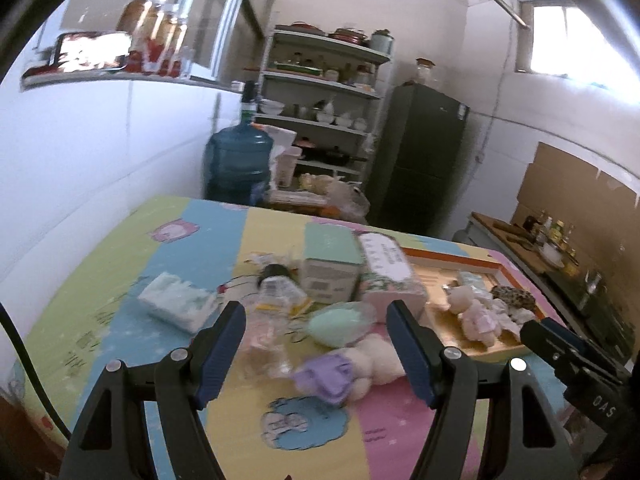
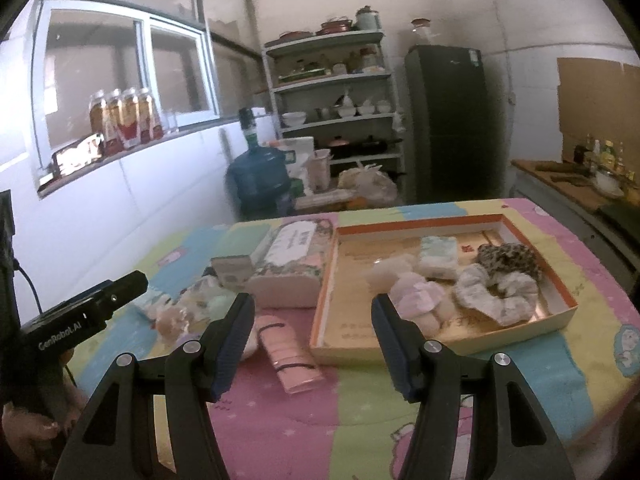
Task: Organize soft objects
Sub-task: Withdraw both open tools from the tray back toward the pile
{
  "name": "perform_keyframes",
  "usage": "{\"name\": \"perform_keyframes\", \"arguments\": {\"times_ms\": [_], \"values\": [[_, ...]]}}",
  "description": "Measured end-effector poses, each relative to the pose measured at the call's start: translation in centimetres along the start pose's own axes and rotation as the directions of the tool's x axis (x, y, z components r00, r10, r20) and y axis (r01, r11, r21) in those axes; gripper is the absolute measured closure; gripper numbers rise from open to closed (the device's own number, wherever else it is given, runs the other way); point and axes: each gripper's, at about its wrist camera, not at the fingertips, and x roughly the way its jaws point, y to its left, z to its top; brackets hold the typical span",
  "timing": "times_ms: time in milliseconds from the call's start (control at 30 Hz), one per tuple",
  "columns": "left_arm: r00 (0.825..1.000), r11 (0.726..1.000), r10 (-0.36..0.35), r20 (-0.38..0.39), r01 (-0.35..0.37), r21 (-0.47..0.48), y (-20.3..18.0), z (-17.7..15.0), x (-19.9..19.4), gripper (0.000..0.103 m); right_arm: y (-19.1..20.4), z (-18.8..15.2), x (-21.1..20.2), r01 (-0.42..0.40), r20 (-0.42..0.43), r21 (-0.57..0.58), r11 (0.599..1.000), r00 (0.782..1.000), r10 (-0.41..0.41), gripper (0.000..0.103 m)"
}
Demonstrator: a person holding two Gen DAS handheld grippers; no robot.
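A shallow box [image 2: 554, 312] with an orange rim sits on the table and holds a pink-dressed plush doll [image 2: 416, 300], a white scrunchie [image 2: 500, 292], a leopard scrunchie [image 2: 508, 258] and a small tissue pack [image 2: 438, 254]. The box also shows in the left wrist view [image 1: 460, 260]. A plush doll in a purple dress [image 1: 352, 368] lies on the table just ahead of my open, empty left gripper [image 1: 316, 340]. A mint green puff in clear wrap [image 1: 340, 322] and a tissue pack [image 1: 176, 300] lie beyond. My right gripper [image 2: 314, 332] is open and empty, in front of the box's near left corner.
A plastic bottle [image 1: 276, 288], a green-white carton [image 1: 330, 268] and a floral tissue box [image 2: 292, 264] crowd the table's middle. A pink pouch [image 2: 292, 356] lies by the box. A water jug [image 1: 238, 160], shelves and a fridge [image 1: 420, 156] stand behind the table.
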Motion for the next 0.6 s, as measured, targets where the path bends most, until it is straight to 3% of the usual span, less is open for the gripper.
{"name": "perform_keyframes", "arguments": {"times_ms": [600], "values": [[0.998, 0.997, 0.059, -0.022, -0.060, -0.046, 6.3, -3.2, 0.4, 0.030, 4.3, -2.4, 3.6, -0.116, -0.090, -0.072, 0.991, 0.990, 0.109, 0.040]]}}
